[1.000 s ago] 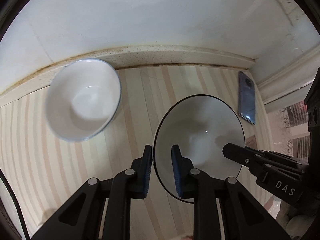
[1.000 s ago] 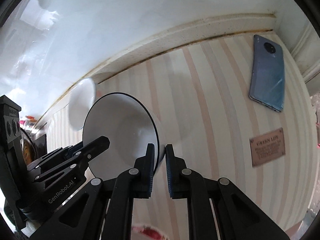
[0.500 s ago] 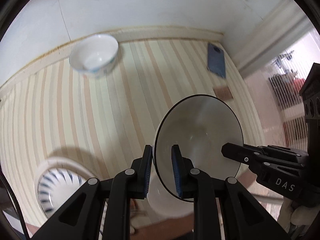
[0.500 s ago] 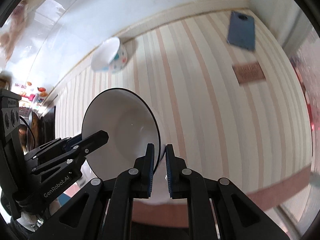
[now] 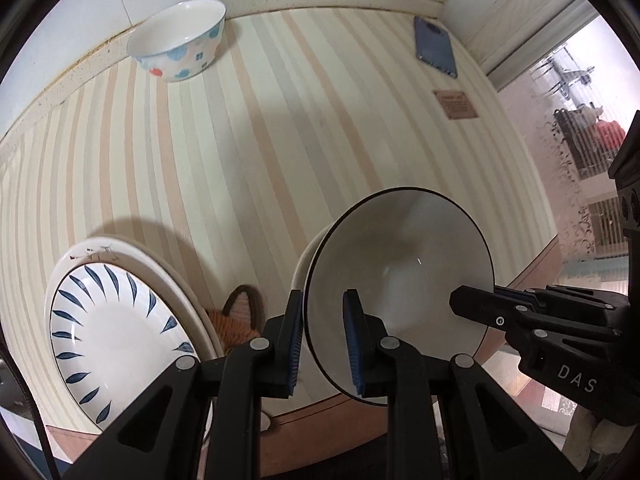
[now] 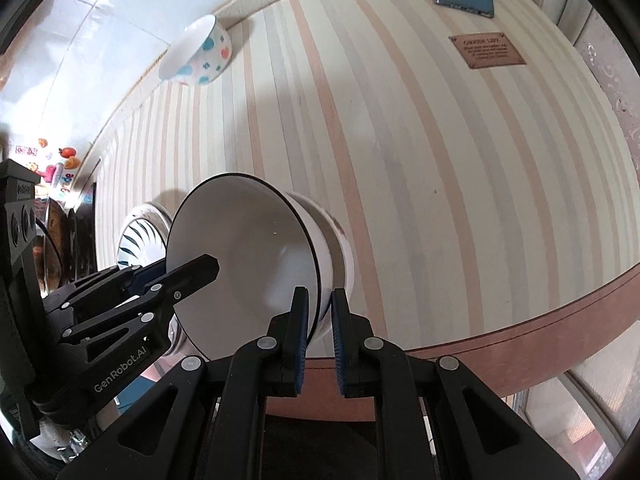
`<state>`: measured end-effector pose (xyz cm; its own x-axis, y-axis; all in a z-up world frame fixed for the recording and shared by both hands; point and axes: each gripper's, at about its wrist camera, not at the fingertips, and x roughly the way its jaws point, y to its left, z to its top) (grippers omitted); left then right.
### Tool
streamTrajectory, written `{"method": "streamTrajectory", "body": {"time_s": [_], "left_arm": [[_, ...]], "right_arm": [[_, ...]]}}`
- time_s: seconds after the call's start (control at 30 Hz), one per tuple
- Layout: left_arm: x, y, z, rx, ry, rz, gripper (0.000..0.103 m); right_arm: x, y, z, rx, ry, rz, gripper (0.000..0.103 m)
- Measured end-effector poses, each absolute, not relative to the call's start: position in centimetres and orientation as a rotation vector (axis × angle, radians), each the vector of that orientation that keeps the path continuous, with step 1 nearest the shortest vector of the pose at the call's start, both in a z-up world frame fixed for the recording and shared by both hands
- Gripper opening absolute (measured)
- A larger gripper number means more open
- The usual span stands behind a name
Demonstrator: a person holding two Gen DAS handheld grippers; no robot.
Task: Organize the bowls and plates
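Bowl point(image 5: 404, 280) with the black rim is up in the air near the counter point(image 5: 280, 140) edge, tipped on its side, with the left hand-held gripper point(image 5: 322, 340) and right hand-held gripper point(image 6: 319, 328) each pinching opposite rim spots. Leaf-pattern plate point(image 5: 116, 332) sits just left, spotted bowl point(image 5: 180, 44) way back by the wall. Thin-rim pinches look sketchy; if one gripper tugs or twists differently, I'd guess it slips and smashes.

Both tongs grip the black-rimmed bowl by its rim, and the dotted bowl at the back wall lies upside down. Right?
Not quite. The left tongs and right tongs do grip the black-rimmed bowl by its rim, but the dotted bowl stands upright, opening upward, as the left wrist view shows.
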<state>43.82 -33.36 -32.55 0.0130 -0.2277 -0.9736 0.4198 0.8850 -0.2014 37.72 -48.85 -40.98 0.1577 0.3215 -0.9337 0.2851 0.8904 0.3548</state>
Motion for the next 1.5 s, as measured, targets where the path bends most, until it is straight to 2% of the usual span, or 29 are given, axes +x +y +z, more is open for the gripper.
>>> {"method": "streamTrajectory", "body": {"time_s": [0.77,1.0,1.07,1.1,1.13,1.27,1.5], "left_arm": [[44.5,-33.7,-34.1,0.191,1.487,-0.469,0.017],[46.3,-31.5,-31.0,0.071,1.45,-0.447,0.018],[47.8,-30.3,-29.6,0.021,1.418,-0.417,0.018],[49.0,-29.4,-28.7,-0.021,1.399,-0.397,0.02],[50.3,-28.5,-28.2,-0.061,1.384,-0.377,0.021],[56.4,-25.4,-27.8,-0.15,1.353,-0.265,0.024],[65.0,-22.4,-30.6,-0.274,1.351,-0.143,0.023]], "right_arm": [[39.5,-48.0,-41.8,0.416,1.5,0.021,0.015],[40.7,-50.2,-39.2,0.485,1.477,0.03,0.015],[42.3,-50.9,-37.8,0.512,1.445,0.057,0.026],[43.2,-51.0,-37.3,0.521,1.437,0.075,0.041],[44.5,-51.0,-36.8,0.534,1.42,0.094,0.05],[50.7,-50.2,-35.6,0.523,1.349,0.131,0.05],[63.5,-46.9,-36.3,0.487,1.262,0.152,0.05]]}}
